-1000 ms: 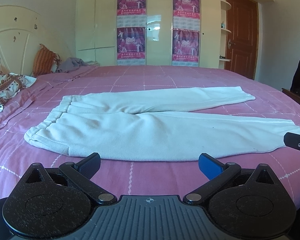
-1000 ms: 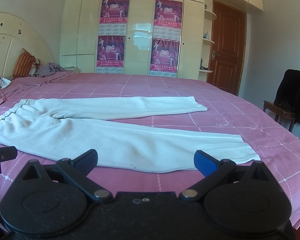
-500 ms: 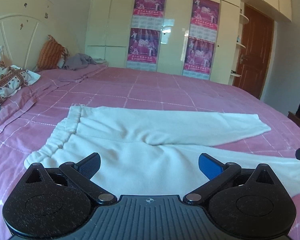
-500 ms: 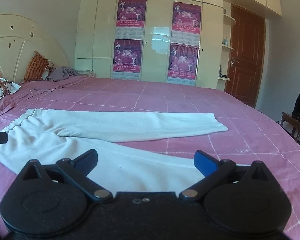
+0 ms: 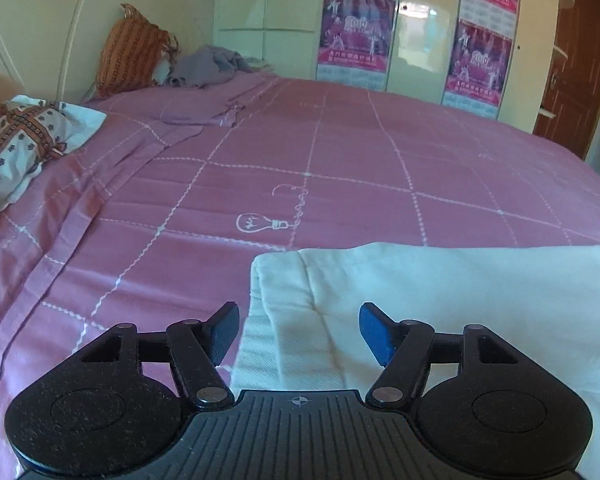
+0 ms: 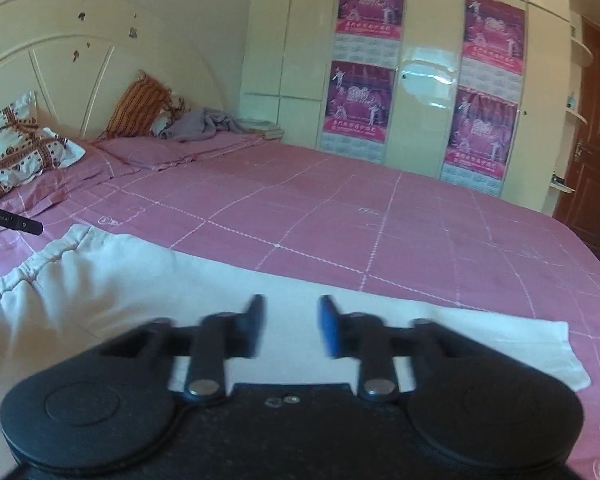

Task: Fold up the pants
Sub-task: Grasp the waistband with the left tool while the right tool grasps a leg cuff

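White pants [image 5: 440,292] lie flat on the pink bedspread [image 5: 340,152]. In the left wrist view my left gripper [image 5: 296,330] is open, low over the waistband corner, its jaws straddling the pants' left edge. In the right wrist view the pants [image 6: 112,280] stretch from the waistband at the left to a leg cuff at the right. My right gripper [image 6: 290,326] is blurred, jaws partly closed with a gap, low over the far leg of the pants. Nothing is gripped.
Patterned pillows [image 5: 16,140] and an orange cushion [image 6: 140,108] lie by the headboard at the left, with a grey cloth [image 6: 204,124] behind. A cream wardrobe with pink posters [image 6: 480,120] stands at the back, a brown door [image 6: 592,152] at the right.
Both grippers have moved forward and down onto the pants. The left one has swung left to the waistband edge. The right gripper's jaws have narrowed.
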